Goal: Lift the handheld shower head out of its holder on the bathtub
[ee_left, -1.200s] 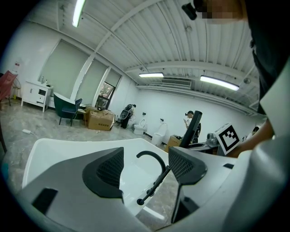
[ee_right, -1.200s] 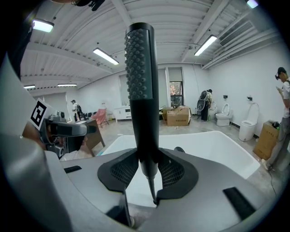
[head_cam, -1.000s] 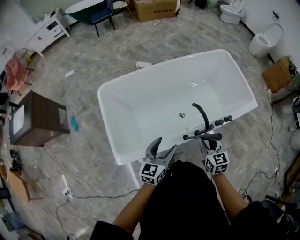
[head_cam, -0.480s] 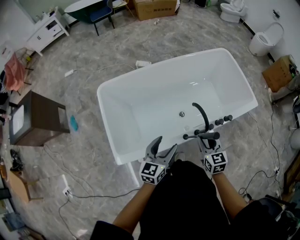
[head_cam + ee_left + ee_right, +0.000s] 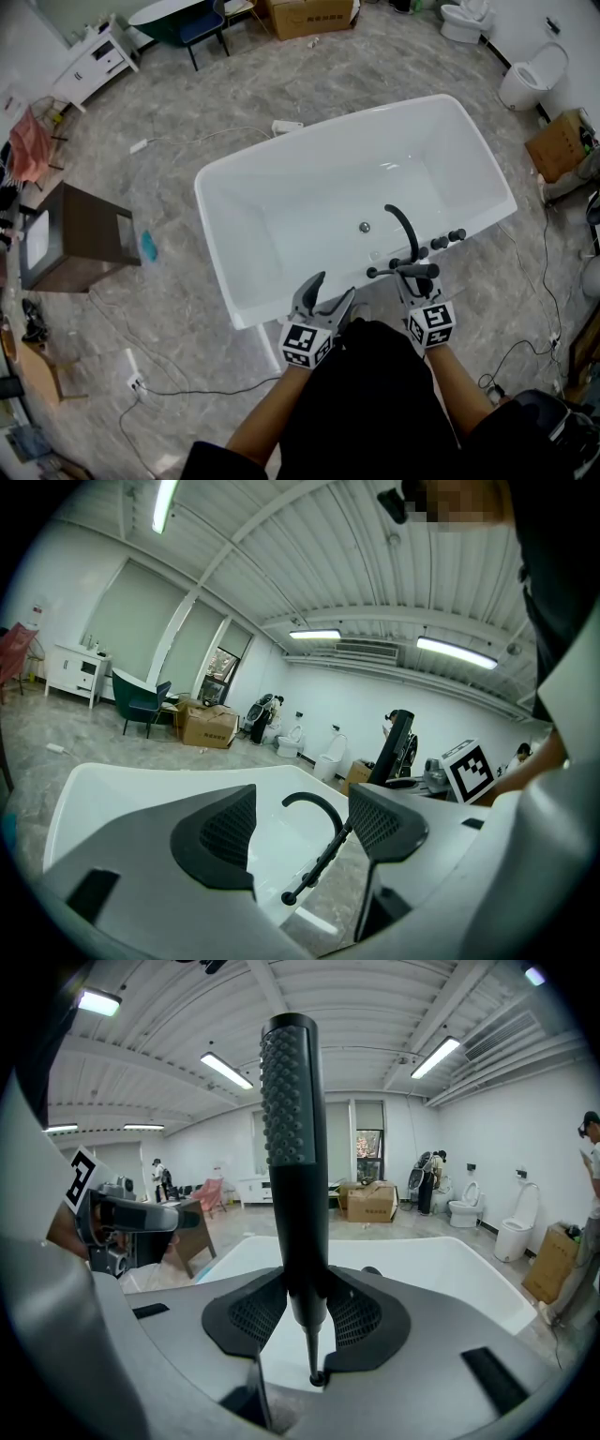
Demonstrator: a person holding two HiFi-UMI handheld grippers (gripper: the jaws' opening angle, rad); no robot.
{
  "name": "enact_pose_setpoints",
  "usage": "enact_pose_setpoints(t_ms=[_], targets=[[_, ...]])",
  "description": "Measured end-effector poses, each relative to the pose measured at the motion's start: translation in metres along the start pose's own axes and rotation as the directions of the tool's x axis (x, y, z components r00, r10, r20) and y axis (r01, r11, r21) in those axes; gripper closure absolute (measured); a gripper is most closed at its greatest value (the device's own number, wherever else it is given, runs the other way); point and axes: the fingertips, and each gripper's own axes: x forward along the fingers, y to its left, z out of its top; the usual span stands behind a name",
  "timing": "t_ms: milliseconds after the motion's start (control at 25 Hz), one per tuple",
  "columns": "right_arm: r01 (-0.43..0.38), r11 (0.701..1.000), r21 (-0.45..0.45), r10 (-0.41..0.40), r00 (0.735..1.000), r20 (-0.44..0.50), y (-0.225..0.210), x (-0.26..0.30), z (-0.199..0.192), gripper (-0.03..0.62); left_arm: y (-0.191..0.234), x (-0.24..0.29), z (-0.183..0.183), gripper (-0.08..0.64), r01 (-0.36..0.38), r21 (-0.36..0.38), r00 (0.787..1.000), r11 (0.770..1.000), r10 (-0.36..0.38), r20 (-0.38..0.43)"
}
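While the left gripper (image 5: 328, 291) hovers with its jaws apart and nothing between the pads, the right gripper (image 5: 305, 1314) is clamped on the handheld shower head (image 5: 292, 1147). One pad presses each side of the lower handle.

Orientation, right gripper view: the long axis runs straight up and down the middle of the frame. The nubbed spray end is at the top, toward the ceiling lights, with the nubs facing the camera and slightly left. The narrow end points down, passes between the pads and tapers to a thin stem with a small knob at lower middle.

Head view: the shower head (image 5: 427, 272) shows only as a short dark shape at the near rim of the white bathtub (image 5: 281, 225). It sits right of centre, just above the right gripper (image 5: 414, 283); its axis is not readable there. A curved black spout (image 5: 403, 225) arches over the tub just above it, with a row of knobs (image 5: 442, 242) to the right along the rim. Whether the shower head is clear of its holder, I cannot tell.

Left gripper view: the gap between the open jaws frames the spout (image 5: 314, 803), with the tub to the left.
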Motion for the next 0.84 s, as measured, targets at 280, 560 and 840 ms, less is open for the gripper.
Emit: enact_pose_setpoints(t_ms=[280,560,840], targets=[[-0.006,1.000,0.000,0.006,1.000,-0.002,0.0014,0.0007,-0.0006,0.468,0.0012,-0.0019,0.0007,0.275,-0.008,-0.001,1.000,1.000,0.008,0.003],[-0.014,1.000,-0.006,0.014,1.000,0.000,0.0023,0.0017,-0.0013,0.468,0.0020,-0.0014,-0.0027,0.275,-0.013,0.003,1.000,1.000,0.013,0.003],[-0.019,1.000,-0.008,0.019,1.000,-0.010,0.0002,-0.0007,-0.0012,0.468,-0.0021,-0.0008,-0.0014,0.275,-0.014,0.000,1.000,1.000,0.014,0.001]])
